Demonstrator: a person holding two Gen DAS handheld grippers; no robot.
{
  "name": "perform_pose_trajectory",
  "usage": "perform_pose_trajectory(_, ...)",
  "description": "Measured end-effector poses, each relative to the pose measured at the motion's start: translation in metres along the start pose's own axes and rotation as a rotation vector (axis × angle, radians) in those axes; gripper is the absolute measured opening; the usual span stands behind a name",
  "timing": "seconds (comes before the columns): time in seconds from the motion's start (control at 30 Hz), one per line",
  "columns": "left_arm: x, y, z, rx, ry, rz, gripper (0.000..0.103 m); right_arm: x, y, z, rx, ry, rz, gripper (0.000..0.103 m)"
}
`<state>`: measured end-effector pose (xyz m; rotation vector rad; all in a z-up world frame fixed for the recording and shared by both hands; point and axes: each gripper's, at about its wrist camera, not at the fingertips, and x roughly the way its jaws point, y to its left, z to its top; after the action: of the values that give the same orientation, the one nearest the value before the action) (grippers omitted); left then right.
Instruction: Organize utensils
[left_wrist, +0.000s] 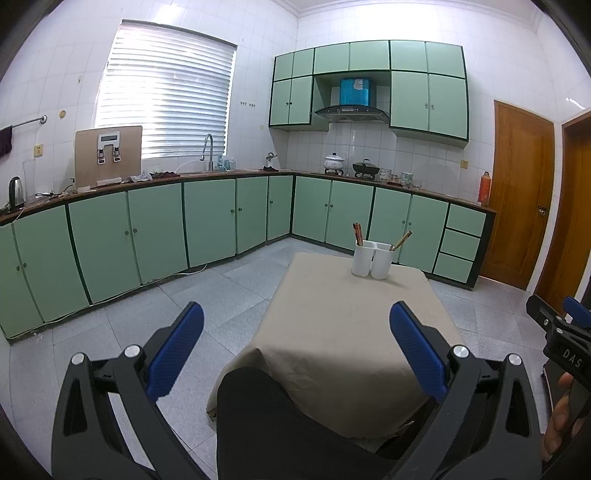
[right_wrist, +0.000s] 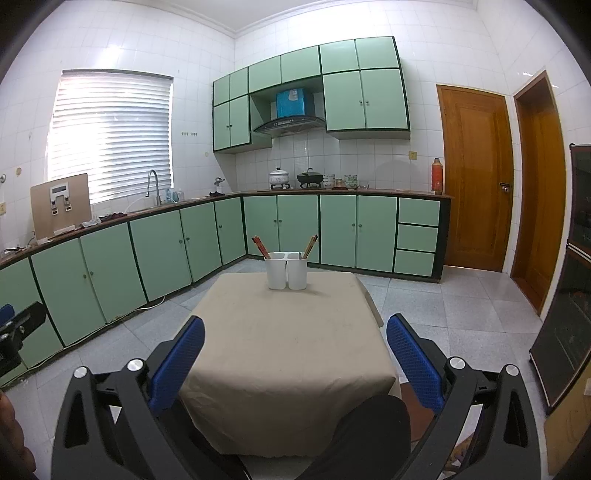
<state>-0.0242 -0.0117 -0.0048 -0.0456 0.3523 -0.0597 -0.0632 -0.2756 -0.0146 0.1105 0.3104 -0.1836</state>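
A white two-compartment utensil holder (left_wrist: 372, 259) (right_wrist: 286, 270) stands at the far end of a small table draped in beige cloth (left_wrist: 351, 325) (right_wrist: 280, 347). Dark red chopsticks (left_wrist: 357, 234) (right_wrist: 260, 246) lean in its left compartment and brown chopsticks (left_wrist: 402, 240) (right_wrist: 310, 246) lean in its right one. My left gripper (left_wrist: 296, 332) is open, held well short of the holder, with nothing between its blue pads. My right gripper (right_wrist: 295, 343) is open too, above the table's near half, also empty. The right gripper (left_wrist: 561, 332) shows at the left wrist view's right edge.
Green cabinets (left_wrist: 155, 229) (right_wrist: 162, 240) run along the left and back walls under a counter with a kettle (left_wrist: 16, 192), sink tap (right_wrist: 153, 184) and pots (right_wrist: 280, 176). Wooden doors (right_wrist: 476, 177) stand at the right. A dark-clothed knee (left_wrist: 266, 417) (right_wrist: 365, 432) sits at the table's near edge. Grey tiled floor surrounds the table.
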Motion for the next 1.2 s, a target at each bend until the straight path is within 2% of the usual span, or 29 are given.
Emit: perform_pose_trajectory(1.2,-0.0024,0.0017,-0.0002,-0.008,0.001,-0.008,0.098,-0.0027,-0.0003,0.0027,0.008,0.002,0.002,0.097)
